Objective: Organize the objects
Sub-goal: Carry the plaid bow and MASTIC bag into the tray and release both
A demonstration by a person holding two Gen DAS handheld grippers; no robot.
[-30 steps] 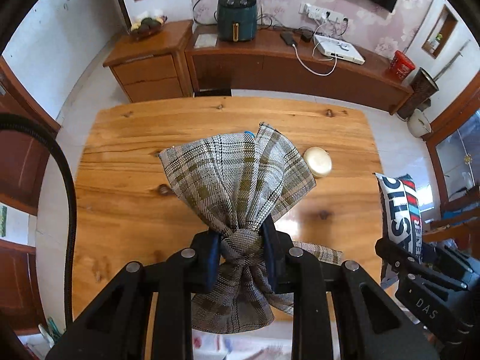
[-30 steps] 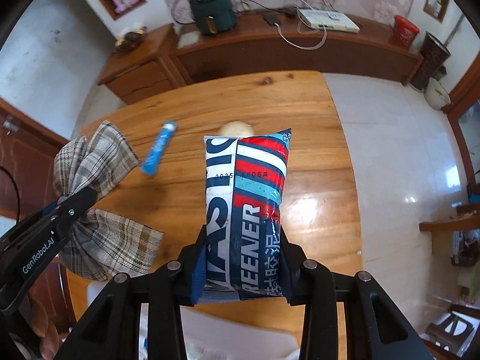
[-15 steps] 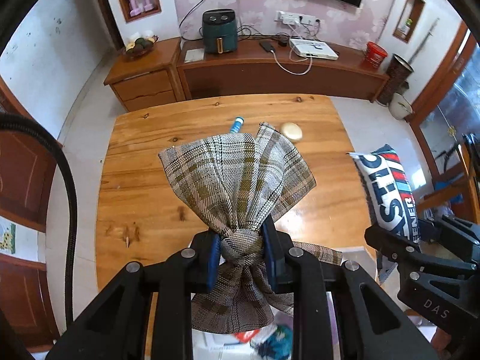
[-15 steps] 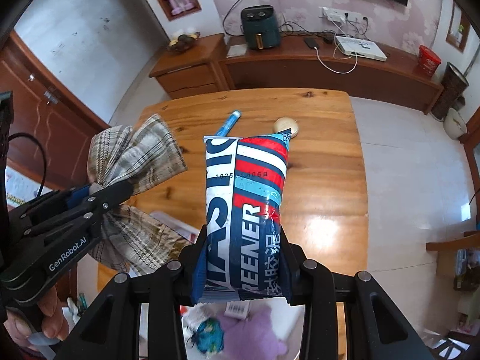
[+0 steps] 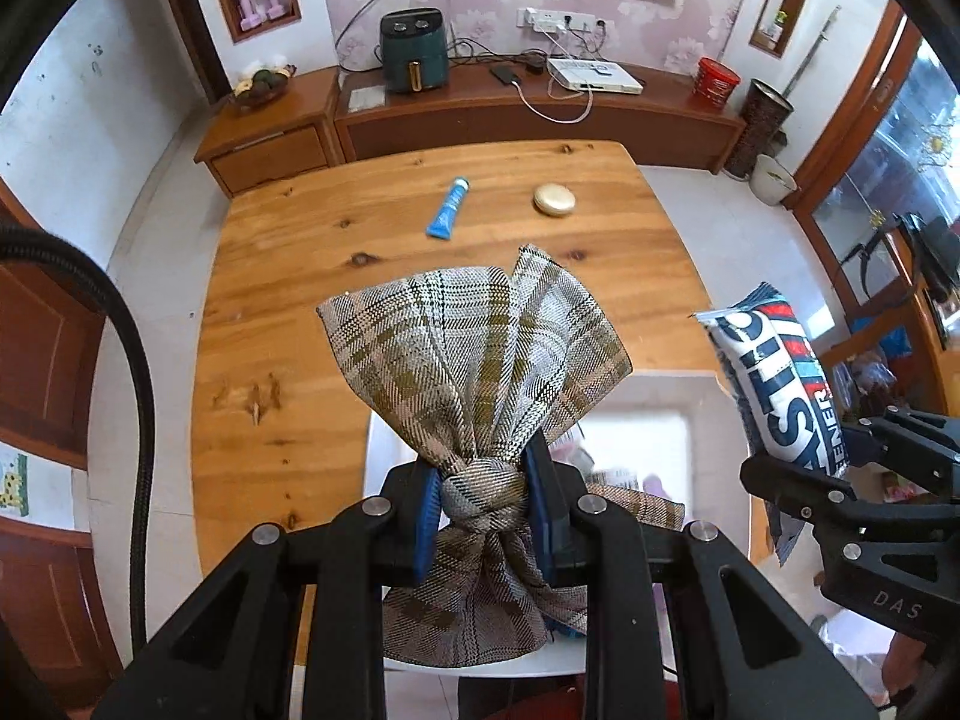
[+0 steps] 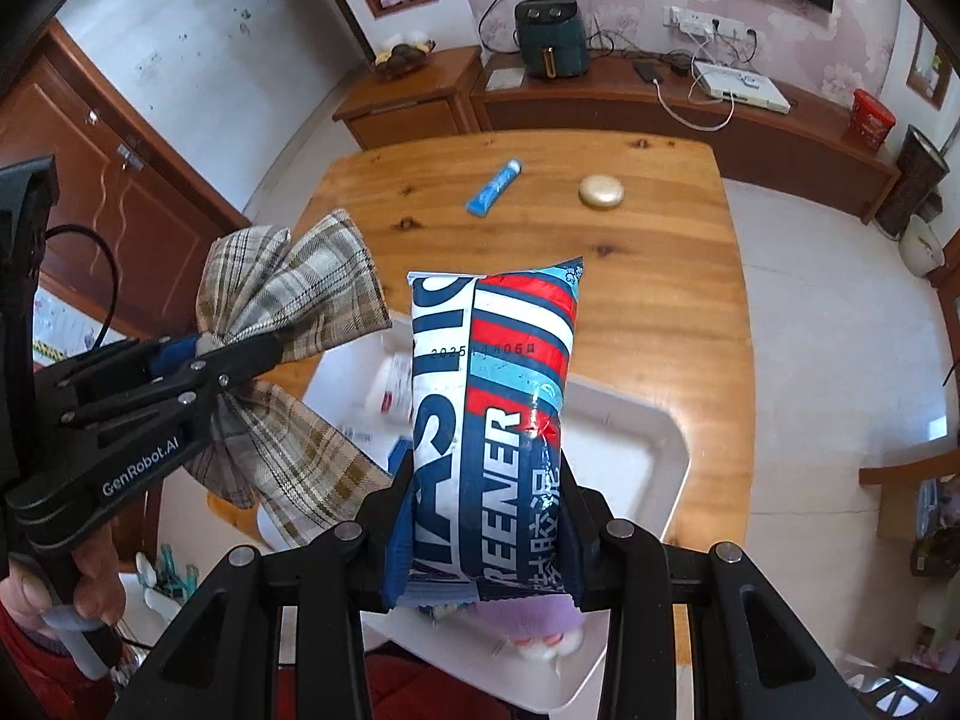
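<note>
Holding one thing in each gripper, the person has both over the white plastic bin (image 6: 654, 450) that sits at the near edge of the big wooden table (image 5: 288, 312). The bin is the landmark. Other small things already lie inside it, though they look blurry.

Above the bin's left side, the left gripper (image 5: 480, 516) is clamped on the knot of the brown checked cloth bow (image 5: 474, 360). Above the bin's right side, the right gripper (image 6: 480, 540) squeezes the blue, red and white plastic packet (image 6: 498, 396).

Far from the bin, at the table's back end, lie a small blue tube (image 5: 447, 216) and a round cream case (image 5: 555, 199).

This looks like the carrying step. Next, I think, each gripper must go lower over the bin and let go.
</note>
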